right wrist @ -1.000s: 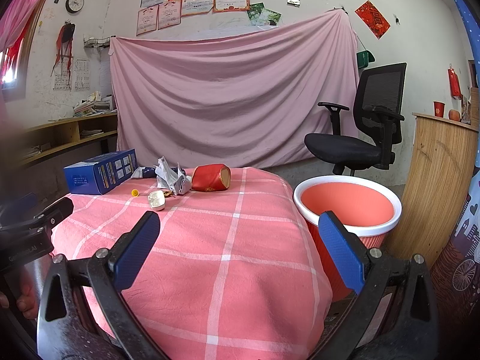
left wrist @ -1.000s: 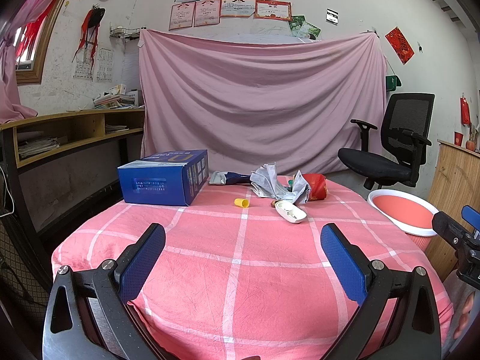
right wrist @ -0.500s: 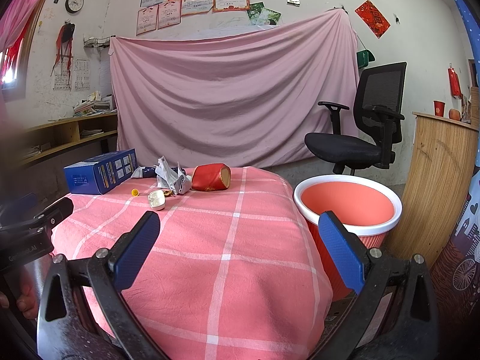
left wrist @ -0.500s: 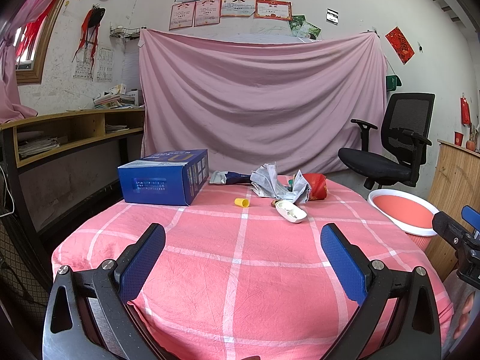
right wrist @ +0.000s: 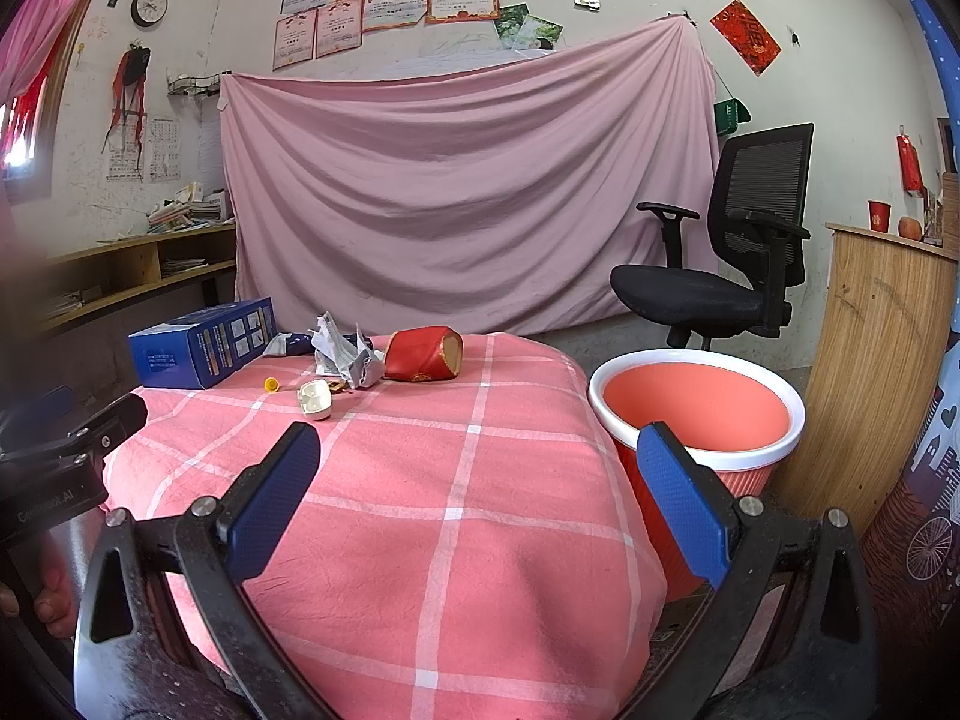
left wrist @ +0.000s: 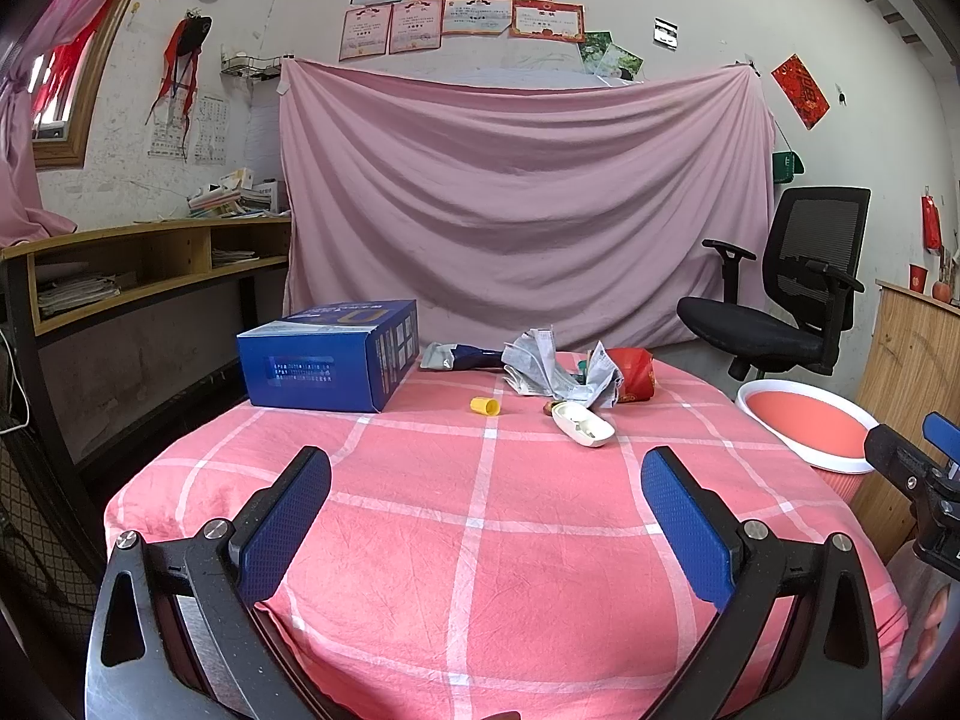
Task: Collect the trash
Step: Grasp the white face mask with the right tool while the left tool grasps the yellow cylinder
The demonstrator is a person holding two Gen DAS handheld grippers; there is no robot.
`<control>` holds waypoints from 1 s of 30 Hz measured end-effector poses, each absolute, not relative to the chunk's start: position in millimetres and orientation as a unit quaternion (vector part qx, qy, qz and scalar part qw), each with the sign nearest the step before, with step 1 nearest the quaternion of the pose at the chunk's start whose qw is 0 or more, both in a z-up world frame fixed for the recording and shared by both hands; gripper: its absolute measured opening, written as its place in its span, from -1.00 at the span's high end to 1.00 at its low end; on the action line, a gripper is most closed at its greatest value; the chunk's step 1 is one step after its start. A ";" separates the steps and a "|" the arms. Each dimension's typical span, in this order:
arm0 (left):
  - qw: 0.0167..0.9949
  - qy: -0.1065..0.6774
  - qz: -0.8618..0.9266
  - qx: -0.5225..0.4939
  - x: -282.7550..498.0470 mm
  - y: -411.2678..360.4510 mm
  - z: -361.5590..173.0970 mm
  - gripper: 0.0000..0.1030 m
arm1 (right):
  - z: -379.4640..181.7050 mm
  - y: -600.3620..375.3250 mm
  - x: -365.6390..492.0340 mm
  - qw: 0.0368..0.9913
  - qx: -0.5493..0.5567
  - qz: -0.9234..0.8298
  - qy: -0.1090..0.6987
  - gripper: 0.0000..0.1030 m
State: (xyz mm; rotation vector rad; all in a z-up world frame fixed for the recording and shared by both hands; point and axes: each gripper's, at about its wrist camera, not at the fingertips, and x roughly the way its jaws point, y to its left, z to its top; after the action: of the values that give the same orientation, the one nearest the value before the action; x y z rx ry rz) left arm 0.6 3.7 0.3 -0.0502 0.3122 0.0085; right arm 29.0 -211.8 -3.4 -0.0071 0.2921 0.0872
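Note:
Trash lies at the far side of the pink checked table (left wrist: 480, 540): crumpled grey paper (left wrist: 546, 369) (right wrist: 345, 354), a crushed red paper cup (left wrist: 633, 375) (right wrist: 423, 354), a small yellow cap (left wrist: 484, 405) (right wrist: 271, 384), a white plastic shell (left wrist: 583, 423) (right wrist: 315, 399) and a flattened dark wrapper (left wrist: 456, 357). A blue box (left wrist: 327, 360) (right wrist: 201, 345) stands at the left. A red bin with a white rim (left wrist: 810, 432) (right wrist: 696, 414) sits to the right of the table. My left gripper (left wrist: 486, 486) and right gripper (right wrist: 477, 462) hang open over the table's near edge, both empty.
A black office chair (right wrist: 720, 258) stands behind the bin, with a wooden cabinet (right wrist: 870, 372) to its right. Along the left wall runs a wooden shelf (left wrist: 150, 264) with papers. A pink sheet (left wrist: 522, 210) covers the back wall.

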 end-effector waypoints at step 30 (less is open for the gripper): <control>0.994 0.099 0.027 -0.020 52.7 4.5 49.1 -0.97 | 67.4 -222.5 53.8 0.998 0.001 0.062 0.016 -1.00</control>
State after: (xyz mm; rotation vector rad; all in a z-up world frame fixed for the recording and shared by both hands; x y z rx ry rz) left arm 52.7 4.5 49.1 -0.0399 0.1992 0.0545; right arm 53.8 -222.5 67.4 0.0024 0.0318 0.1232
